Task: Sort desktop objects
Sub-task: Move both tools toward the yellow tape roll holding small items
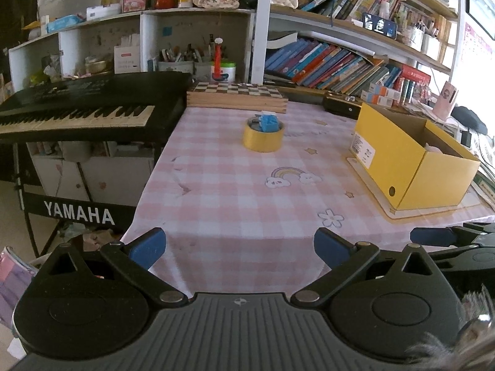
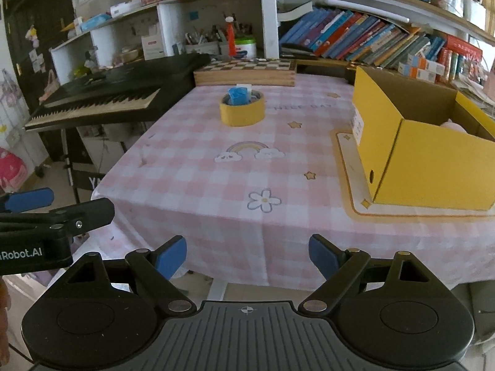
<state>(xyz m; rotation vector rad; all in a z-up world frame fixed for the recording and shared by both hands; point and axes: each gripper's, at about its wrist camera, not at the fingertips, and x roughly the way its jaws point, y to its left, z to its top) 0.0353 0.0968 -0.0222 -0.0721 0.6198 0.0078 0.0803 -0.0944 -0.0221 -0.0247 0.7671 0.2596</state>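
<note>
Both tongs (image 1: 239, 249) (image 2: 247, 255) gape at the table's near edge (image 2: 263, 228), seemingly off it.

Tablecloth (image 1: 235, 191) pink/white gingham w/ pastel rainbow-and-cloud print (image 1: 289, 176), white flower (image 2: 264, 200), small gold stars. Tape roll (image 1: 263, 137) yellow, blue item (image 1: 267, 122) sitting in its core. Cardboard box (image 1: 411, 157) bright yellow outside, brown inside, white label on end. Chessboard box (image 1: 236, 94) dark/light checks on top, tan wood sides. Yamaha keyboard (image 1: 89, 105) black, white+black keys, white logo. Left gripper (image 1: 239, 247) and right gripper (image 2: 247, 255) black w/ blue pads.
</note>
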